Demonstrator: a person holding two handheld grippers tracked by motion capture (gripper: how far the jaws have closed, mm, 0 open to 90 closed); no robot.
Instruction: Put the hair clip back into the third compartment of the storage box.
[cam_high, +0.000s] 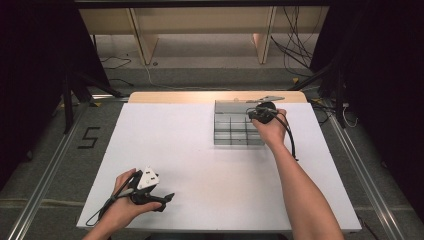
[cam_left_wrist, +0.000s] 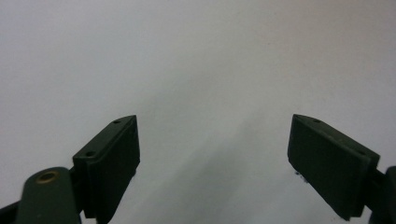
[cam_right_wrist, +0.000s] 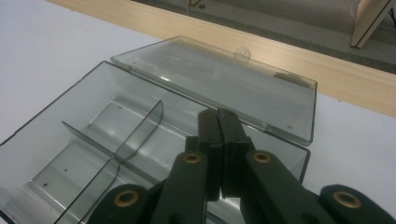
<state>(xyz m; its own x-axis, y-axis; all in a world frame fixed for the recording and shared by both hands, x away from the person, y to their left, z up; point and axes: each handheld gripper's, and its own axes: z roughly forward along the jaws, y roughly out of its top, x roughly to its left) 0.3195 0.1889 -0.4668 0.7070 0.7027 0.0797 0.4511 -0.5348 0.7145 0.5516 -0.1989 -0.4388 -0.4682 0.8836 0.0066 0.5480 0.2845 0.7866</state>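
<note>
1. Near the front left corner of the white table (cam_high: 200, 165), the left gripper (cam_high: 167, 197) lies low over the surface in the person's left hand (cam_high: 122, 202), a grey three-cornered plate on top and a cable trailing toward the front edge.
2. In the left gripper view its two black jaws stand wide apart, with only bare white table between them.
3. Farther back, right of the table's middle and close to its far edge, sits a clear plastic box (cam_high: 232, 131). It is smoky, see-through plastic, shallow and rectangular, split by thin upright dividers into rows of small compartments with rounded floors.
4. Its lid (cam_right_wrist: 219, 84) is swung open at the far side, toward the table's wooden far edge (cam_right_wrist: 327, 70); the lid is flat, clear, and has a small tab on its rim.
5. The right gripper (cam_right_wrist: 218, 122), held in the right hand (cam_high: 272, 131), hovers over the box's right end. Its jaws are pressed together with nothing between them, the tips pointing toward the back wall below the lid.
</note>
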